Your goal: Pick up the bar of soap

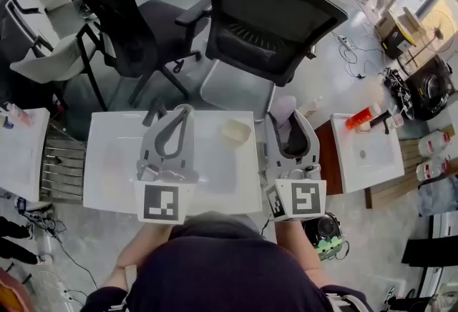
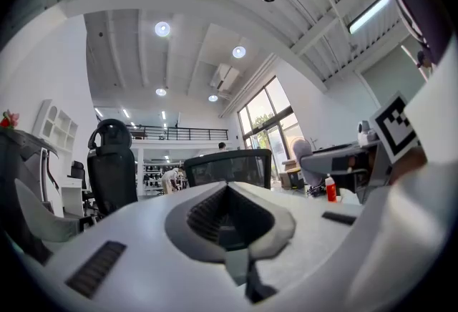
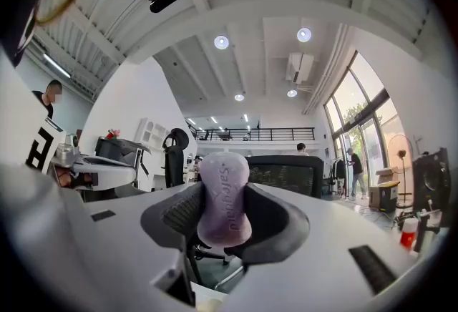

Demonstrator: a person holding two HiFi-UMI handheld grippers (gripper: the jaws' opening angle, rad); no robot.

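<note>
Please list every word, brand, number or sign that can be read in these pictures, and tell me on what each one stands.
"Safeguard": pressed into the purple bar of soap held by the right gripper.
Red bottle at the right of the head view: its label is too small to read.
Square markers: black-and-white patterns only, no letters or numbers.

The white washbasin top (image 1: 215, 192) before me has a shallow bowl sunk in it, and toward 1 o'clock, near its far right corner, lies a cream soap dish (image 1: 235, 132). My left gripper (image 1: 184, 114) is over its left half; whether it touches, I can't tell. At 3 o'clock a second white basin (image 1: 372, 160) bears an orange-red bottle (image 1: 361, 118) on its far edge. At 9 o'clock a third white top (image 1: 25, 160) holds something small and pinkish (image 1: 19, 116)
</note>
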